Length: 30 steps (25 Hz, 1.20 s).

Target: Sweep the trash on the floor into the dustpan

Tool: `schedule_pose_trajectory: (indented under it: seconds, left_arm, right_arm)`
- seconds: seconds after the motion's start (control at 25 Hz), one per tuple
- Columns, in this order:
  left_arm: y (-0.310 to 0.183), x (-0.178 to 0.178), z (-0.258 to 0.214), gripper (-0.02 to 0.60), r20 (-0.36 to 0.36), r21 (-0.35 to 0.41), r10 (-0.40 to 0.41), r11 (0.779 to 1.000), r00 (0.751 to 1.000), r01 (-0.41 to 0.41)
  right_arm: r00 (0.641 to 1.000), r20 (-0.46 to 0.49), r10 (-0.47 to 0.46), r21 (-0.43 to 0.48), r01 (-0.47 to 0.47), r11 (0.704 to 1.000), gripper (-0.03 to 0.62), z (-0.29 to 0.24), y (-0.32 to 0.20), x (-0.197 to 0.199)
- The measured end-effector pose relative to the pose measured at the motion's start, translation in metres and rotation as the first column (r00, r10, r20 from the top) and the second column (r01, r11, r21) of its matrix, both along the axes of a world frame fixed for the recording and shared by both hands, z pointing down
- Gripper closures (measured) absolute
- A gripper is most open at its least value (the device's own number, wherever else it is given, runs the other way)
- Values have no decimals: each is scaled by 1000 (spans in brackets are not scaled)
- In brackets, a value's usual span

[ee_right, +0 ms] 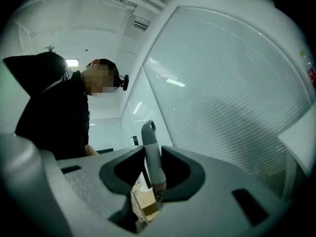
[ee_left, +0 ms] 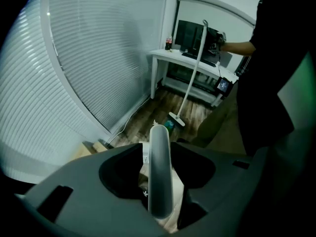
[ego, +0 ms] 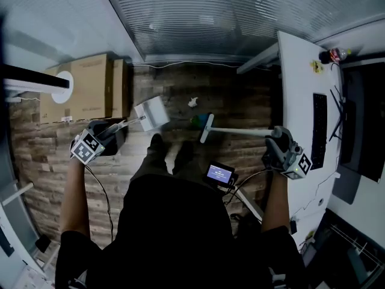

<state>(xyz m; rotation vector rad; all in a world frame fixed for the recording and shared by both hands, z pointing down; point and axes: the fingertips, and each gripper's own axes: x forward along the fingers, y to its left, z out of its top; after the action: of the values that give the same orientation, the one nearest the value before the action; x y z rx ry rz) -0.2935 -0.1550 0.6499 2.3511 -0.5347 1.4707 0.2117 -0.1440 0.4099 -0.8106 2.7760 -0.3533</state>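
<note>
Now your left gripper (ego: pixel 116 129) sits with jaws apart around the dustpan (ego: pixel 151 114) handle, while your right gripper (ego: pixel 274 138) clamps the broom (ego: pixel 237 130) handle.

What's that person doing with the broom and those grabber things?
The person is sweeping up. The right gripper is shut on the broom, whose head rests on the wooden floor. The left gripper has the dustpan handle between its jaws, but they stand apart, not squeezing it; the dustpan is down by the person's feet. A crumpled paper lies on the floor just beyond, not swept in yet.
</note>
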Motion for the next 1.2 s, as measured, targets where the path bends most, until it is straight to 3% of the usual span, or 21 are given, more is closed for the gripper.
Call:
schedule_pose_trajectory:
  seconds: [0.28,0.48,0.76,1.04,1.2]
  left_arm:
    - [-7,7,7,451,-2,8,14,1000,1000,-14]
    - [-12,35,2,453,-62,37,64,997,996,-62]
    - [-14,76,-8,454,-65,62,214,976,975,-210]
    - [-13,105,-7,454,-82,34,292,956,953,-291]
    - [-10,113,-2,454,-82,21,312,950,947,-311]
  right_arm:
    - [1000,-28,-1,-18,0,1000,490,15,0,8]
    - [999,-38,20,-40,-22,999,490,22,7,25]
    - [997,-34,74,-34,-75,997,491,23,24,65]
    - [986,-141,86,-18,-89,996,494,22,24,90]
    - [972,-230,49,-14,-53,998,497,32,17,93]
